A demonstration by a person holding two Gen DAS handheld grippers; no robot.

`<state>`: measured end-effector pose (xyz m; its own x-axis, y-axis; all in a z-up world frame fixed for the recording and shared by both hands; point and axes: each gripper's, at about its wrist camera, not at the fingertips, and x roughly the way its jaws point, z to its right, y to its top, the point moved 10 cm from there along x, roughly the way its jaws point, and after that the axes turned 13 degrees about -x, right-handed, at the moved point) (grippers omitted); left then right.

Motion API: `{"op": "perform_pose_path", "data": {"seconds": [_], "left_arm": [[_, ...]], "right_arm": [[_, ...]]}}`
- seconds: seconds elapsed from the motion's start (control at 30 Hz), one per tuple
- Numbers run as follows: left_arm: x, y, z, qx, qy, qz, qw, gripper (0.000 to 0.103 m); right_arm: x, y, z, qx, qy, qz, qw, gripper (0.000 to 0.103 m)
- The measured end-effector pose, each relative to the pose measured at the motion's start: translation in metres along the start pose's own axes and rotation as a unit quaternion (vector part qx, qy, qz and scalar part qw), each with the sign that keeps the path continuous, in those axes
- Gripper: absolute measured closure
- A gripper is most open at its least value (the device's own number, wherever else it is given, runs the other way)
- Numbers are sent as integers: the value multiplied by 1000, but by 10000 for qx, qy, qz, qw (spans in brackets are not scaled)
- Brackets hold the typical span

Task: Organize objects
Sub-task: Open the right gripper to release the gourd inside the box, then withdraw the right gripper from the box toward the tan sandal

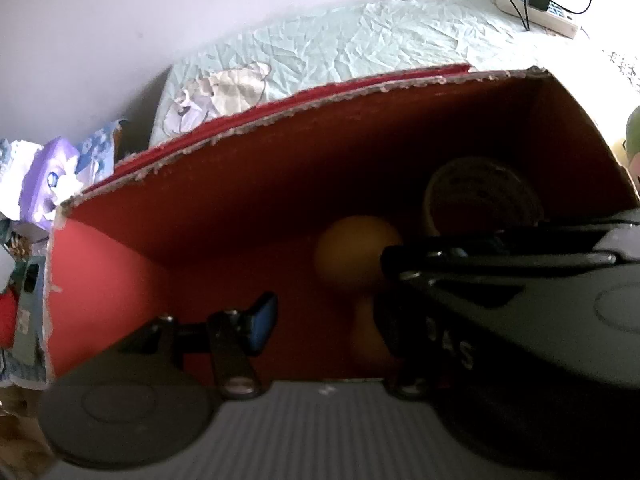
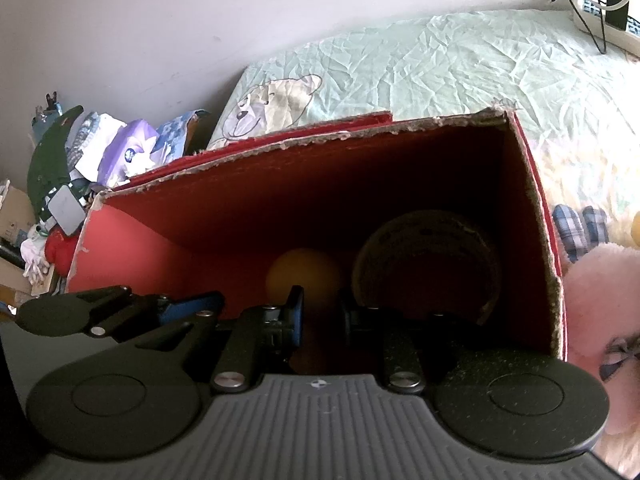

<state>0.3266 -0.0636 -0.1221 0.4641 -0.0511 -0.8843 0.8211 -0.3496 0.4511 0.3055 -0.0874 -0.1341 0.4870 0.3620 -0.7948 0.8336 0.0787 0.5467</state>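
A red cardboard box (image 2: 132,248) with torn edges stands open on the bed. On its dark floor lie an orange ball (image 2: 302,272) (image 1: 354,248) and, to the ball's right, a round brown roll (image 2: 428,256) (image 1: 480,192). My right gripper (image 2: 322,316) reaches into the box, its jaws a little apart. The ball lies just beyond its fingertips (image 1: 394,258) and is wider than the gap. My left gripper (image 1: 320,320) hangs inside the box to the left, open with nothing gripped. Its blue-padded left finger (image 1: 262,320) shows, while the right gripper's body hides the other.
The box sits on a crumpled pale green sheet (image 2: 440,72) with a bear print. A power strip (image 2: 608,20) with cables lies at the far right. A pink plush (image 2: 600,300) and plaid cloth (image 2: 576,228) lie right of the box, and a heap of packets (image 2: 120,152) left.
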Motion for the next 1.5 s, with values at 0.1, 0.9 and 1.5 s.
{"op": "perform_pose_path", "data": {"seconds": [0.1, 0.9, 1.5], "left_arm": [[-1, 0, 0, 9, 31, 32, 10000, 48], [-75, -16, -18, -183, -67, 916, 9956, 50], [-139, -113, -40, -116, -1038, 1257, 9866, 51]], "right_arm": [[-1, 0, 0, -16, -34, -1, 10000, 82], [-87, -16, -11, 191, 506, 1048, 9930, 81], [-138, -106, -34, 44, 1722, 1143, 9784, 80]]}}
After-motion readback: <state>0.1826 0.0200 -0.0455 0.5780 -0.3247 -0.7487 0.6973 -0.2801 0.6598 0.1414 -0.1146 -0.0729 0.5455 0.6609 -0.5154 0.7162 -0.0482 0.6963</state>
